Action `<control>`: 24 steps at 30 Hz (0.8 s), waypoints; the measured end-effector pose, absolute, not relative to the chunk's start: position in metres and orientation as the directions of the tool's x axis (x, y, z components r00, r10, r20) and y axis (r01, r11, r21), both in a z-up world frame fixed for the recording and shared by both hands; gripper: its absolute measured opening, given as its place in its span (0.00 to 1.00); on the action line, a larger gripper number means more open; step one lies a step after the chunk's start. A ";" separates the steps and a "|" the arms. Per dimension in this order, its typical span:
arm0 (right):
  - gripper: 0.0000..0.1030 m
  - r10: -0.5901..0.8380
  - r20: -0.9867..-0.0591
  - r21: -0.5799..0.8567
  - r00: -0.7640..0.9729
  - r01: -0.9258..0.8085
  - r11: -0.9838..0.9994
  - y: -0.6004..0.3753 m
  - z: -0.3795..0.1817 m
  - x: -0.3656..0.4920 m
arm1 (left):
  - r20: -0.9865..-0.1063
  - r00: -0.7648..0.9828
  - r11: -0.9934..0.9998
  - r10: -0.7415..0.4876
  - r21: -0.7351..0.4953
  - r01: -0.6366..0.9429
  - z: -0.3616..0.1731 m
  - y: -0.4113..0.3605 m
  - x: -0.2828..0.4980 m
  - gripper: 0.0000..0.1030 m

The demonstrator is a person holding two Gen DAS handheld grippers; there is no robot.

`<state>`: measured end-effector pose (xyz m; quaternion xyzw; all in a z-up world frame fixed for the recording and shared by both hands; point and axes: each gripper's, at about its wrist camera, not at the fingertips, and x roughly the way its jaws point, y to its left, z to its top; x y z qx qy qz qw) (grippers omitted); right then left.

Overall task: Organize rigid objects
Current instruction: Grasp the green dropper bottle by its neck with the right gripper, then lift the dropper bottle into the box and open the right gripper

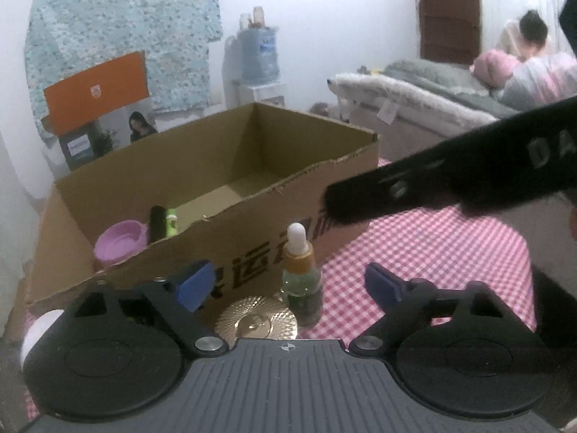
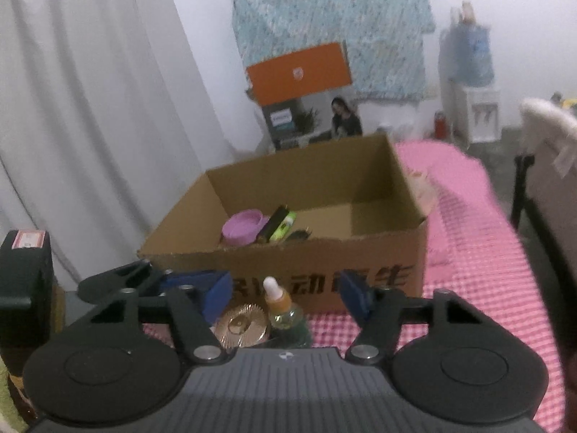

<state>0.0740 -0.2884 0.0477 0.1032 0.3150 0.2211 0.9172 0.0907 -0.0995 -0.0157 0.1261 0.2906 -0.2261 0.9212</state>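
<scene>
My left claw (image 1: pixel 288 283) is spread wide, its blue pads (image 1: pixel 193 283) on either side of a small dropper bottle (image 1: pixel 301 281) without touching it. The bottle stands upright on the table (image 1: pixel 432 252), which is covered in a pink-and-white checked cloth; it has a white rubber bulb, an amber collar and pale green liquid inside. Just beside it, toward me and to the left, lies a round gold lid (image 1: pixel 258 319) with a ribbed, sunburst top.

My right claw (image 2: pixel 286 294) is spread open too and holds nothing, and in its view the same dropper bottle (image 2: pixel 283 310) and gold lid (image 2: pixel 239 328) sit between its pads (image 2: pixel 216 297). In the left view its black body (image 1: pixel 450 176) crosses the upper right, above the table.

Directly behind the bottle stands an open cardboard box (image 1: pixel 252 245) with dark printed characters on its near wall. In its left end I see a lilac round container (image 1: pixel 120 241) and a black-and-lime green item (image 1: pixel 164 222) leaning next to it; the rest of the box floor is bare cardboard.
</scene>
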 end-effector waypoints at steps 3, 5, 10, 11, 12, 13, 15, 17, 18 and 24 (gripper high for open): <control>0.58 0.486 -0.551 0.331 0.678 -0.357 0.874 -0.282 0.039 0.082 | -0.609 0.717 0.858 -0.339 0.112 0.501 -0.020 -0.104 0.094 0.71; 0.53 0.495 -0.562 0.330 0.662 -0.369 0.869 -0.279 0.034 0.087 | -0.615 0.716 0.855 -0.330 0.127 0.503 -0.022 -0.107 0.095 0.63; 0.38 0.514 -0.586 0.332 0.626 -0.393 0.857 -0.273 0.026 0.095 | -0.631 0.711 0.846 -0.311 0.157 0.509 -0.025 -0.112 0.097 0.46; 0.35 0.518 -0.588 0.333 0.621 -0.398 0.855 -0.272 0.026 0.096 | -0.634 0.709 0.845 -0.309 0.158 0.511 -0.026 -0.112 0.098 0.43; 0.33 0.522 -0.591 0.334 0.615 -0.403 0.852 -0.272 0.024 0.098 | -0.636 0.708 0.845 -0.307 0.160 0.510 -0.026 -0.113 0.098 0.39; 0.30 0.524 -0.593 0.333 0.611 -0.407 0.851 -0.271 0.023 0.098 | -0.638 0.705 0.844 -0.311 0.156 0.513 -0.026 -0.113 0.099 0.35; 0.27 0.528 -0.597 0.332 0.604 -0.413 0.848 -0.270 0.021 0.101 | -0.638 0.697 0.842 -0.326 0.139 0.521 -0.026 -0.113 0.098 0.31; 0.23 0.531 -0.601 0.332 0.598 -0.418 0.846 -0.271 0.020 0.104 | -0.634 0.700 0.839 -0.328 0.144 0.524 -0.026 -0.115 0.098 0.31; 0.22 0.532 -0.601 0.333 0.596 -0.419 0.845 -0.272 0.020 0.103 | -0.632 0.700 0.836 -0.333 0.145 0.529 -0.027 -0.116 0.096 0.31; 0.21 0.507 -0.615 0.309 0.604 -0.407 0.859 -0.280 0.023 0.100 | -0.629 0.675 0.820 -0.386 0.102 0.563 -0.027 -0.122 0.095 0.30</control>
